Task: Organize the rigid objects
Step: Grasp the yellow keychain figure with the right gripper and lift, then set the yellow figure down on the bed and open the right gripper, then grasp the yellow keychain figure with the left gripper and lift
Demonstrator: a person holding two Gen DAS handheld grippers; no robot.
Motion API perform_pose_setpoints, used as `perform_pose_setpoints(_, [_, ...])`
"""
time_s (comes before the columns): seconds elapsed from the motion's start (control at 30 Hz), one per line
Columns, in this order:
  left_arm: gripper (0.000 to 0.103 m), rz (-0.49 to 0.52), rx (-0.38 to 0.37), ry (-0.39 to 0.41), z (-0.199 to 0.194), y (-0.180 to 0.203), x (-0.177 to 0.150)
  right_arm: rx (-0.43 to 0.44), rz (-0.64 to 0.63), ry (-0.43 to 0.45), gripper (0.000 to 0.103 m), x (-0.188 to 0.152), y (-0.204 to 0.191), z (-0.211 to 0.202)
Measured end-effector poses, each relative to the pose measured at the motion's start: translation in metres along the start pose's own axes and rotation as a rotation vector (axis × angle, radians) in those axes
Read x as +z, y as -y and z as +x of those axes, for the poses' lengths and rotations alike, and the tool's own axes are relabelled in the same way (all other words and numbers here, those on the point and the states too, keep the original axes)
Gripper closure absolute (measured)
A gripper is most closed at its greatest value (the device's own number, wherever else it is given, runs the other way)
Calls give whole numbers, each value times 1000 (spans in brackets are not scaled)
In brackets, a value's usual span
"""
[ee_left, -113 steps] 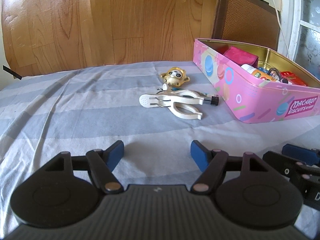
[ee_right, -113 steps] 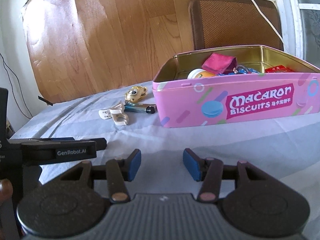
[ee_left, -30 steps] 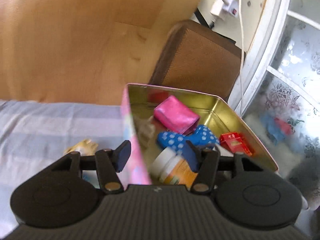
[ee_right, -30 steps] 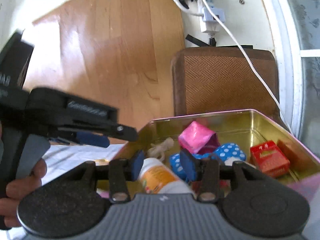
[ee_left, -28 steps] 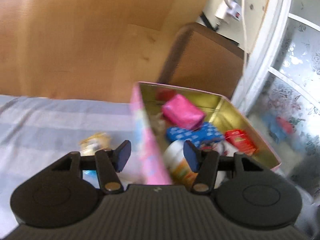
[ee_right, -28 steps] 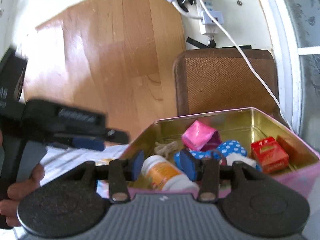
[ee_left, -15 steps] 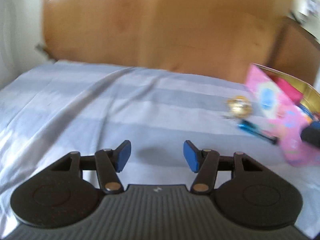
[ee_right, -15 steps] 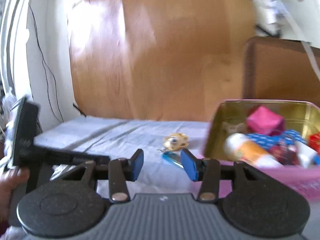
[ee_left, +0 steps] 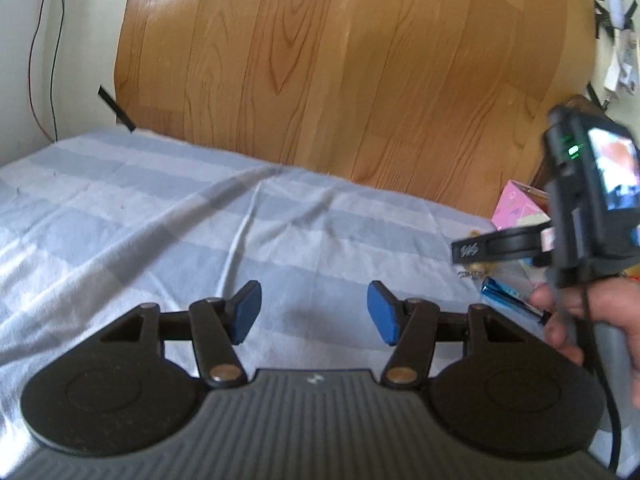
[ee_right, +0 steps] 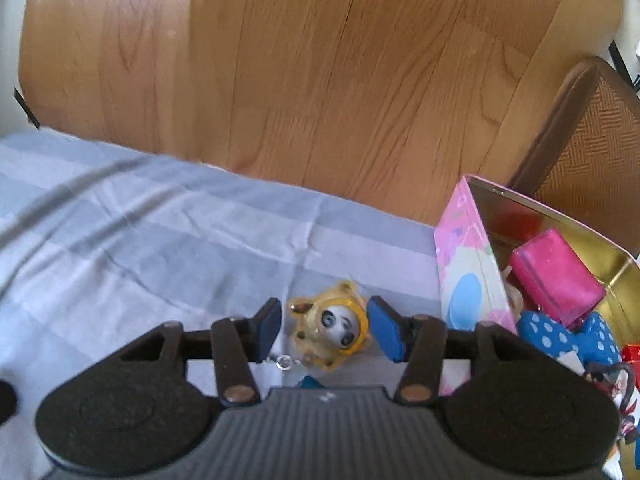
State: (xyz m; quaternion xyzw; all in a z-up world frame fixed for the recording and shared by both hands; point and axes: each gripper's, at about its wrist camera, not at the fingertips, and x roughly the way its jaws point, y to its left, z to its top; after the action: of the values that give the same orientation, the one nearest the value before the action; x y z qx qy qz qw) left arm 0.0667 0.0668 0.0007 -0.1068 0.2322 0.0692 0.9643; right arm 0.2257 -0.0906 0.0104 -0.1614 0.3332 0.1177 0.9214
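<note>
Pink tin [ee_right: 468,240] partly filled; yellow keychain toy [ee_right: 332,324] and blue lighter [ee_left: 508,294] remain out; both grippers' fingers wide, empty.

Your left wrist view sits low over the striped cloth [ee_left: 168,216], facing the wood panel [ee_left: 340,72], with your right hand [ee_left: 592,316] and its device at the right edge. Your right wrist view hangs close above the yellow figurine [ee_right: 334,322], beside the pink tin [ee_right: 466,272]. Both share cloth, panel and tin
</note>
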Motion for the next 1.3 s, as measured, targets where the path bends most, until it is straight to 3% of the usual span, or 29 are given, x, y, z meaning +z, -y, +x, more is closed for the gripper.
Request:
perform_pose_setpoints(0.13, [40,-7,-9,11,0,-2,1,25,-40,5,64,-6,0,3])
perform_pose_setpoints(0.27, [40,-52,-43,-4,2,-10,3,237,-38,50,64,-22,3,-35])
perform_pose_setpoints(0.37, [40,-53,-69,-13,3,-10,3,406,-157,143,64,-64,8,-85])
perform_pose_setpoints(0.47, [40,-4,-116,-23,3,-3,1,500,-173,141,64,-106,30,-123])
perform_pose_setpoints(0.57, [40,58,-194,-54,2,9,-2,487,-157,132,63,-145,58,-151])
perform_pose_setpoints(0.63, [40,38,-273,-115,2,15,-5,453,-121,129,63,-166,76,-164])
perform_pose_setpoints(0.7, [40,1,-354,-177,-5,25,-10,425,-77,137,54,-179,90,-175])
perform_pose_setpoints(0.93, [40,-24,-457,-328,-36,59,-29,424,16,175,51,-200,109,-186])
perform_pose_setpoints(1.07, [42,-9,-505,-357,-49,77,-34,438,10,175,50,-198,106,-185])
perform_pose_setpoints(1.13, [55,17,-504,-373,-47,86,-37,442,-2,179,50,-196,100,-184])
perform_pose_setpoints(1.17, [56,13,-513,-374,-45,88,-41,433,-9,173,53,-195,95,-182])
perform_pose_setpoints(1.2, [58,-3,-525,-378,-46,89,-42,424,-20,157,62,-195,92,-180])
perform_pose_setpoints(1.3, [69,-11,-571,-411,-46,100,-42,410,-27,137,63,-200,92,-180])
